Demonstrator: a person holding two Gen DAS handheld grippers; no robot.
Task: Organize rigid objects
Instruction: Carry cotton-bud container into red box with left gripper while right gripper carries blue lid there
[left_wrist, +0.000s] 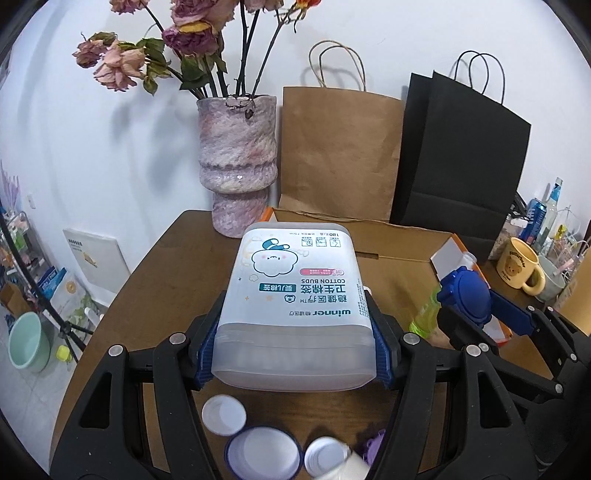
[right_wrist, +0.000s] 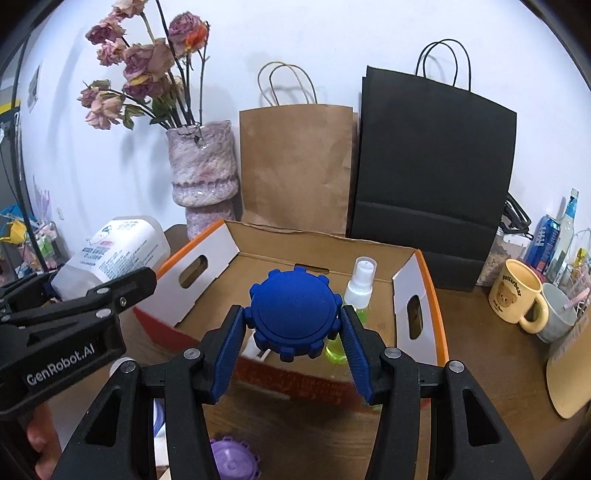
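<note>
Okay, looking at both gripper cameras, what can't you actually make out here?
- Left wrist view: the cardboard box interior, hidden by the held cotton buds tub.
- Right wrist view: the green spray bottle body, behind the blue knob in the right gripper.
- Right wrist view: purple knob, cut off by the bottom edge.

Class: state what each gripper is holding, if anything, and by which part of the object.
The left gripper holds the cotton buds box by its two side walls near one end. The right gripper holds the blue notched cap by opposite sides of its rim.
</note>
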